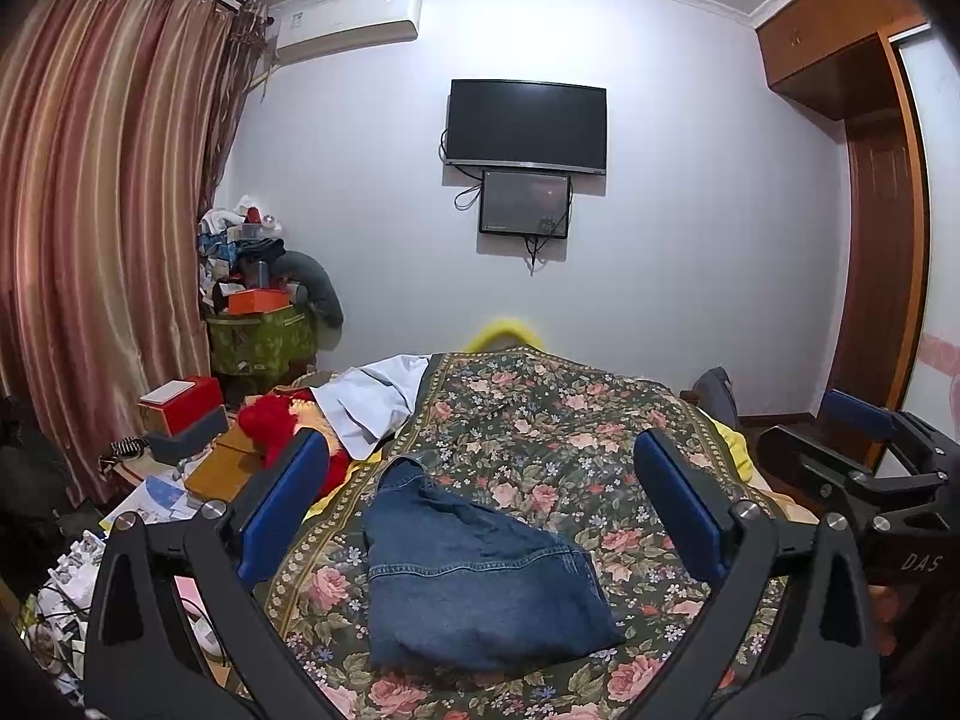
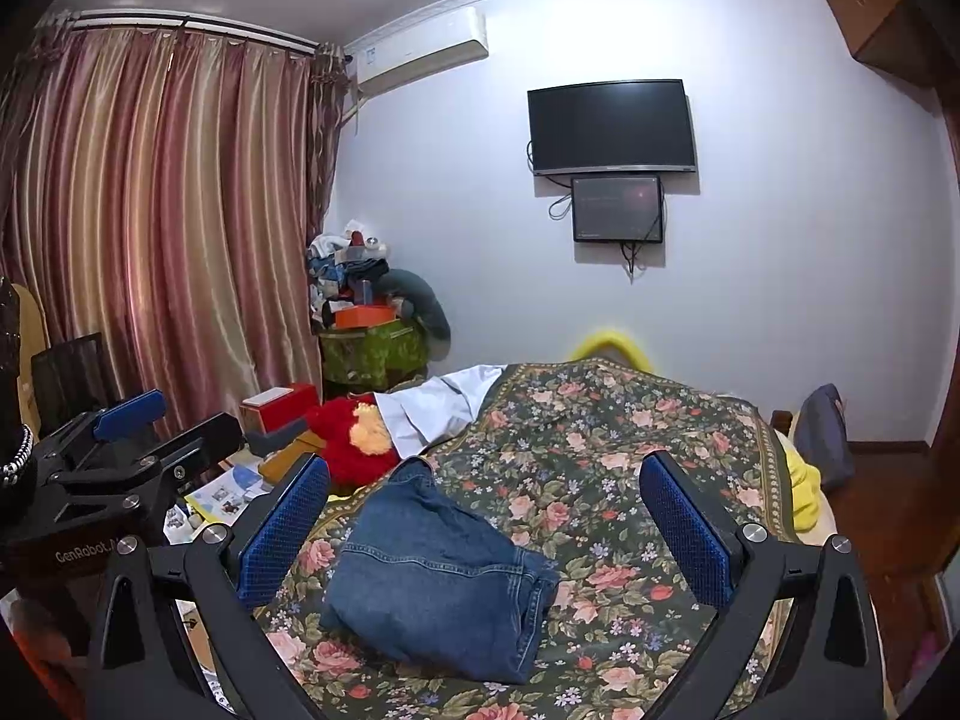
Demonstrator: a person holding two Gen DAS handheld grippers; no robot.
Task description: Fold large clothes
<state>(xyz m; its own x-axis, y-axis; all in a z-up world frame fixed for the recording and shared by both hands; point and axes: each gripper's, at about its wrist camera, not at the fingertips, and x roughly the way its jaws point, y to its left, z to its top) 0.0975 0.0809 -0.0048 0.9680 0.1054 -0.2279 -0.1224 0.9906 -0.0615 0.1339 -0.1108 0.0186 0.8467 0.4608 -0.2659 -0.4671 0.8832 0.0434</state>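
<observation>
Denim jeans lie folded, rumpled, on floral woven bedspread.

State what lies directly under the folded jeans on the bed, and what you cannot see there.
The folded jeans rest on the floral bedspread, which shows all around them. Whatever the bedspread covers beneath is hidden, and so are the jeans' inner layers.

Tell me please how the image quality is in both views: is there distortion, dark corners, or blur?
Left wrist view: strong fisheye bending, the curtain bows outward, corners go black; the jeans look sharp between the open left claw. Right wrist view: same curving of ceiling edge and curtain, dark corners; the TV casts a soft shadow, the jeans are in focus.
</observation>
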